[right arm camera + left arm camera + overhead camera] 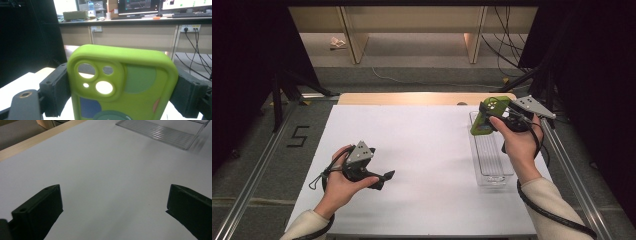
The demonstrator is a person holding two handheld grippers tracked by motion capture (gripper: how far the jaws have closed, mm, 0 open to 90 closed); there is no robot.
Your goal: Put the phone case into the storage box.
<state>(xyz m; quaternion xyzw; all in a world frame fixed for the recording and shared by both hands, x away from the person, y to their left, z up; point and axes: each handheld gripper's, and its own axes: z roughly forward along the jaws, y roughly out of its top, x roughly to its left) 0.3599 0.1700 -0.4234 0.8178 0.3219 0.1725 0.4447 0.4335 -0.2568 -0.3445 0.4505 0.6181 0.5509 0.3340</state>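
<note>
A: Nearest the lens in the right gripper view is the green phone case (122,85), pinched across its width between the two black jaws, camera cut-outs uppermost.

B: So the right gripper (492,116) is clamped on it?

A: Yes. The jaws stand wide, but only because the case is wide; each pad presses on one long edge. Holding it by the edges probably keeps the flat back free, so it can go down flat.

B: Where is the case over the table?

A: In the high view the case is lifted above the far end of the clear tray (497,172), which lies lengthwise along the right side of the white table (422,150). It looks tilted and off the tray floor; whether it brushes the far wall cannot be told.

B: And the other hand?

A: The left gripper (384,177) hangs low over the left part of the table, jaws apart, with nothing but bare white surface between them. It sits well apart from the tray, seemingly parked out of the way.

B: The step in hand, then?

A: Judging by the pose, either setting the case into the tray or lifting it out.
</note>
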